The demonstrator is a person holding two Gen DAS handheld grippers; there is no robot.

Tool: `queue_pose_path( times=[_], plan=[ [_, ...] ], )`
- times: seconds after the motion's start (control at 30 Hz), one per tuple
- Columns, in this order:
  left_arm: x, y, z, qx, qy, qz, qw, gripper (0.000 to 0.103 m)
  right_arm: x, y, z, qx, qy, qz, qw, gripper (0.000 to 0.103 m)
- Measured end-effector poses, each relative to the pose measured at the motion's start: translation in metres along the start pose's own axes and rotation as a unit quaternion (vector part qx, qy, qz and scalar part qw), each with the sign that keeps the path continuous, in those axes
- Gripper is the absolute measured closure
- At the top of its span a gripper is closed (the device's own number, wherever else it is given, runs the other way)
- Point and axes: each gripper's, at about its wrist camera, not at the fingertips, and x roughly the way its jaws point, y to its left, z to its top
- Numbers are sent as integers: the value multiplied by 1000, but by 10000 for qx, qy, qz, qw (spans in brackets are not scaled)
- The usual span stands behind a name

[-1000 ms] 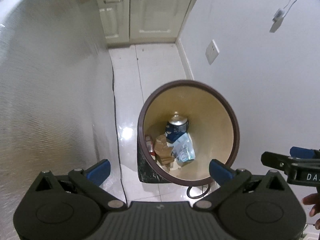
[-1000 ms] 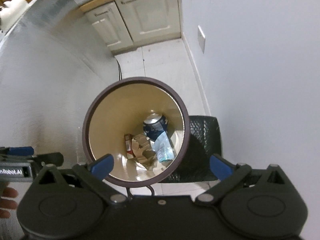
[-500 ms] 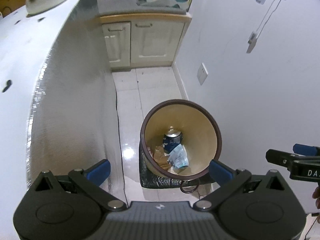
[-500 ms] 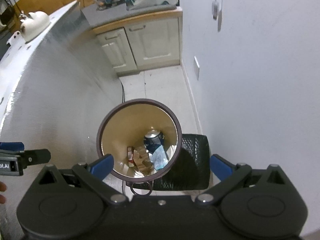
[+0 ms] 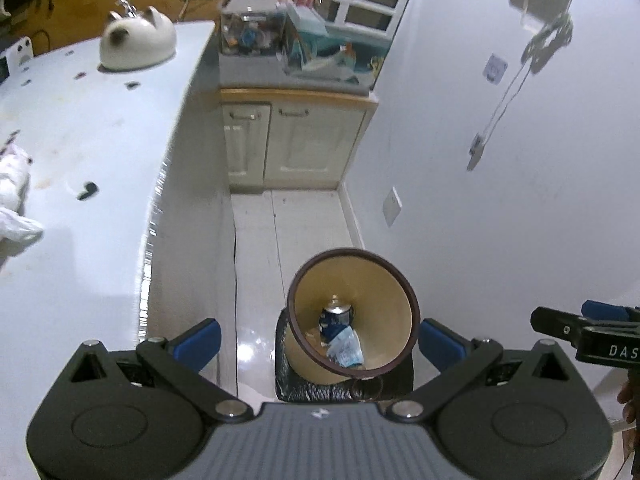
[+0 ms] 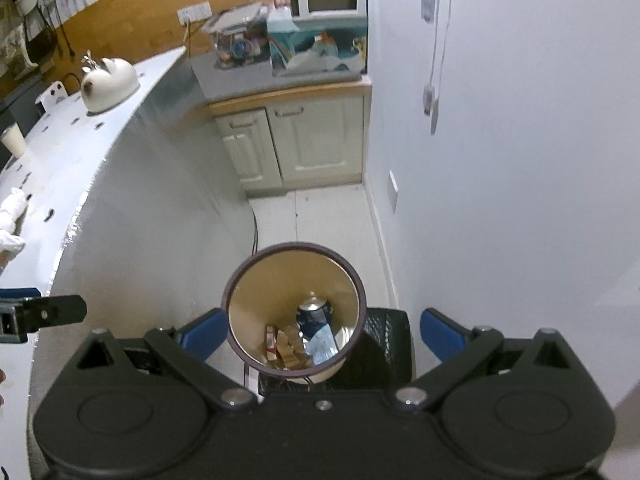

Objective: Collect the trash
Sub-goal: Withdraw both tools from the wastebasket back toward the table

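Note:
A round trash bin with a dark brown rim (image 5: 404,284) (image 6: 240,276) stands on the floor between the white counter and the wall. Inside it lie a blue can (image 5: 336,314) (image 6: 314,312), a pale blue wrapper (image 5: 346,350) (image 6: 322,344) and brown cardboard scraps (image 6: 286,346). My left gripper (image 5: 318,340) hangs high above the bin, open and empty. My right gripper (image 6: 322,334) is also open and empty, above the bin; its side shows at the right edge of the left wrist view. Crumpled white paper (image 5: 14,200) (image 6: 10,216) lies on the counter.
The white counter (image 5: 92,184) (image 6: 60,168) runs along the left, carrying a cat-shaped white kettle (image 5: 136,42) (image 6: 108,84) and small dark bits. A cream cabinet (image 5: 292,144) (image 6: 300,144) closes the far end. A white wall (image 5: 500,200) bounds the right. A black mesh item (image 6: 386,344) sits beside the bin.
Both grippers have risen well above the bin, which now looks much smaller. The counter top and far cabinet have come into view. Both stay open and empty.

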Motion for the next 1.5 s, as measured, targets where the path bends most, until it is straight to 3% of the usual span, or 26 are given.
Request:
queue_pose_path(
  times=[0.4,0.83,1.17,1.5],
  plan=[
    [-98,46,-14,-31,-802,-128,9967,0,-67,52,-10,26,-738,-90,9972,0],
    [-179,135,-46,-68,-1263,-84,9919,0,-136,158,-41,-169,-1364,-37,9905,0],
    [-230,205,-69,-187,-1503,115,9884,0,-161,241,-67,-257,-1540,107,9877,0],
    [-256,270,-82,-415,-1599,359,9856,0,-166,311,-75,-392,-1692,346,9842,0]
  ],
)
